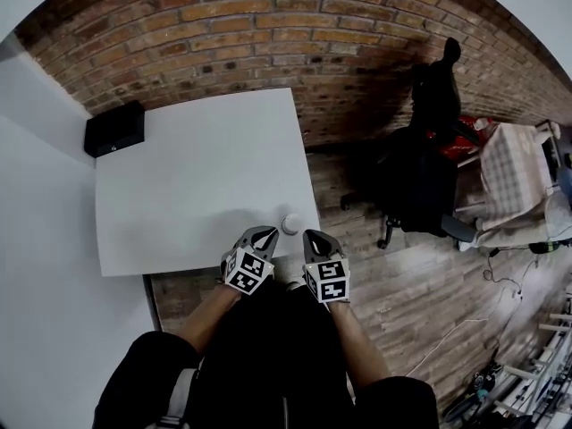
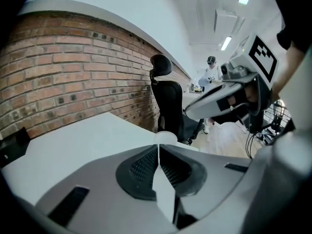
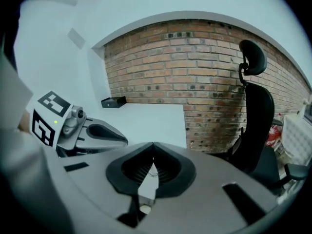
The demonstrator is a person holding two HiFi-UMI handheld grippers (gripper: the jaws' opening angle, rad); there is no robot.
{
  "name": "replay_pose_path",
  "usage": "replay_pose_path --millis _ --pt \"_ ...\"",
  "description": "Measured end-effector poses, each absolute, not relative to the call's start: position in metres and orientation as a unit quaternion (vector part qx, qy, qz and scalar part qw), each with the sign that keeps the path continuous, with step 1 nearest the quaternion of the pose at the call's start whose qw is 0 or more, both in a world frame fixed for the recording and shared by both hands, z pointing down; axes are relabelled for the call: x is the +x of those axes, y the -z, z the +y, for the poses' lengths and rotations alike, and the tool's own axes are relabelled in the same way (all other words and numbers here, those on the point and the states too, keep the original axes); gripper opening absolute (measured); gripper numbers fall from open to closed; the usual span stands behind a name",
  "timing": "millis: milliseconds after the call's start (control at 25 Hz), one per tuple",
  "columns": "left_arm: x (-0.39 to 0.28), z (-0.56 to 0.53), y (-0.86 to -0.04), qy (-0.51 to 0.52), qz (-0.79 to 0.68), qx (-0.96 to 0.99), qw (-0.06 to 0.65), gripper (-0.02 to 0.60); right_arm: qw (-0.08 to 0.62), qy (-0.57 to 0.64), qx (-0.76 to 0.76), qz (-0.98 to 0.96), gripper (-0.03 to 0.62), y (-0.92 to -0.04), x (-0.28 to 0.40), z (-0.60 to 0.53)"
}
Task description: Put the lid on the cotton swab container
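The cotton swab container (image 1: 290, 223) is a small white round tub standing near the front right corner of the white table (image 1: 197, 177). In the left gripper view its white top (image 2: 166, 137) peeks just beyond the jaw tips. My left gripper (image 1: 264, 232) hovers at the table's front edge, left of the tub, jaws shut with nothing between them (image 2: 158, 146). My right gripper (image 1: 313, 236) sits right of the tub, off the table's edge, also shut and empty (image 3: 153, 146). Neither gripper touches the tub. Each gripper shows in the other's view: the right gripper (image 2: 224, 94), the left gripper (image 3: 95, 133).
A black box (image 1: 114, 129) lies at the table's far left corner. A black office chair (image 1: 420, 177) stands right of the table before the brick wall (image 1: 295, 25). Further right is a cart with a checked cloth (image 1: 514, 181). Wooden floor lies below the table's front edge.
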State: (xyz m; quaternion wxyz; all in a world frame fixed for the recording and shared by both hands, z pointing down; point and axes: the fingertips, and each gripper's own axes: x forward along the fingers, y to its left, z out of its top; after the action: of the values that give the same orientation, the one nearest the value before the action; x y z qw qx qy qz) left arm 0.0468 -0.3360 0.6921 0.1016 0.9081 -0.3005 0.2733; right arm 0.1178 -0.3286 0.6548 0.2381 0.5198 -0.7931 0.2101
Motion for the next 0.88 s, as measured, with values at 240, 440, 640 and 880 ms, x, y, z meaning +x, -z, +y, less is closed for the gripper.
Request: replay_pose_path --millis 240,440,640,880 --pt "0.041 -0.322 -0.658 -0.239 -0.333 0.906 0.103 0.015 0.205 -0.188 0.536 -0.797 0.021 -0.626 0.125 -0.306" --pt "0.038 -0.301 -0.634 -0.225 -0.355 0.902 0.101 0.014 0.189 -0.17 0.54 -0.802 0.021 -0.605 0.13 -0.275" --pt "0.036 -0.273 -0.614 -0.215 -0.37 0.899 0.089 0.014 0.179 -0.16 0.542 -0.805 0.021 -0.594 0.134 -0.24" --pt "0.038 -0.245 -0.593 -0.205 -0.375 0.901 0.076 0.015 0.173 -0.152 0.542 -0.808 0.021 -0.583 0.138 -0.21"
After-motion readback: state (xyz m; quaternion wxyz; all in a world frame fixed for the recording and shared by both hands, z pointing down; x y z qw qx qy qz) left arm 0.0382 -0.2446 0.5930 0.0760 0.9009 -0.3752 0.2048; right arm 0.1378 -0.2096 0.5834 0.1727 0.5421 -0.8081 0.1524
